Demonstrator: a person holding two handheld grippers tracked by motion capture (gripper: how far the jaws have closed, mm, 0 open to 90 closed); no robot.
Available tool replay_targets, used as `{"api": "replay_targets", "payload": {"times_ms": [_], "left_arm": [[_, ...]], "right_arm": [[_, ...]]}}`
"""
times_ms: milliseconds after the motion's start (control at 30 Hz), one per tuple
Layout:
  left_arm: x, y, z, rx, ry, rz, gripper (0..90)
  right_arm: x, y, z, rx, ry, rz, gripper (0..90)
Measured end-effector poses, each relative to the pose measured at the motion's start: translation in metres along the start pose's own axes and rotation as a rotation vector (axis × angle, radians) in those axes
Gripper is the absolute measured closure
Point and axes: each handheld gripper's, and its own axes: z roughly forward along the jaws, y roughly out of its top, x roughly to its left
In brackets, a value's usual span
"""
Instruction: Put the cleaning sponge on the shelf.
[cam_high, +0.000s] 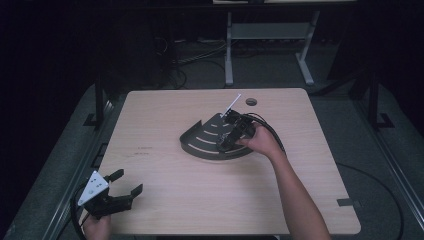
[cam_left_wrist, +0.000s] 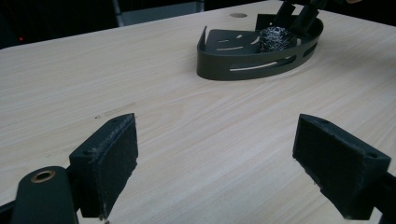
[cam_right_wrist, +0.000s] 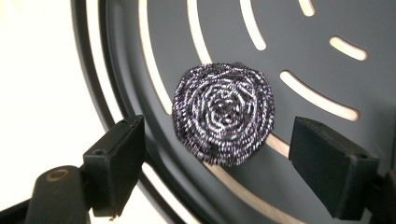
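High view: wooden tabletop (cam_high: 165, 200) in a dark room, dark slotted corner tray (cam_high: 200, 142) lying near the middle, right gripper (cam_high: 231, 131) tipped down over the tray's right part with the right hand (cam_high: 261, 141) behind it, a thin white stick (cam_high: 231, 106) poking up just beyond. Left gripper (cam_high: 125, 186) parked low at the near left corner, fingers spread wide, nothing between them, well apart from the tray.

Left gripper view: two black fingers (cam_left_wrist: 109, 161) standing far apart over bare wood, released. Farther off, the tray (cam_left_wrist: 243, 65) with its curved slotted wall, steel scouring ball (cam_left_wrist: 276, 38) sitting inside against the far side, the other gripper reaching down just behind the ball.

Right gripper view: looking straight down into the tray (cam_right_wrist: 317, 56), scouring ball (cam_right_wrist: 223, 114) resting on the slotted floor near the curved rim. Right fingers (cam_right_wrist: 116, 163) parted on either side of the ball, a clear gap on both sides, pads not pressing, so released, ball lying free in the tray
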Motion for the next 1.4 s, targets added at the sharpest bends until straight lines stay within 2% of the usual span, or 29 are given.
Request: {"api": "replay_targets", "payload": {"times_ms": [400, 833, 967, 1167, 1400], "left_arm": [[-0.003, 0.000, 0.003, 0.010, -0.002, 0.010, 13.5], [-0.004, 0.001, 0.003, 0.013, -0.004, 0.013, 13.5], [-0.005, 0.001, 0.004, 0.015, -0.008, 0.016, 13.5], [-0.004, 0.000, 0.003, 0.012, -0.008, 0.014, 13.5], [-0.005, 0.000, 0.003, 0.016, -0.010, 0.016, 13.5]], "right_arm": [[0.009, -0.010, -0.015, -0.027, 0.002, -0.017, 17.5], [0.015, -0.023, -0.024, -0.028, 0.008, -0.028, 17.7], [0.024, -0.031, -0.028, -0.042, -0.002, -0.051, 18.6], [0.029, -0.038, -0.032, -0.026, -0.016, -0.066, 17.9], [0.034, -0.045, -0.040, -0.036, -0.018, -0.072, 17.7]]}}
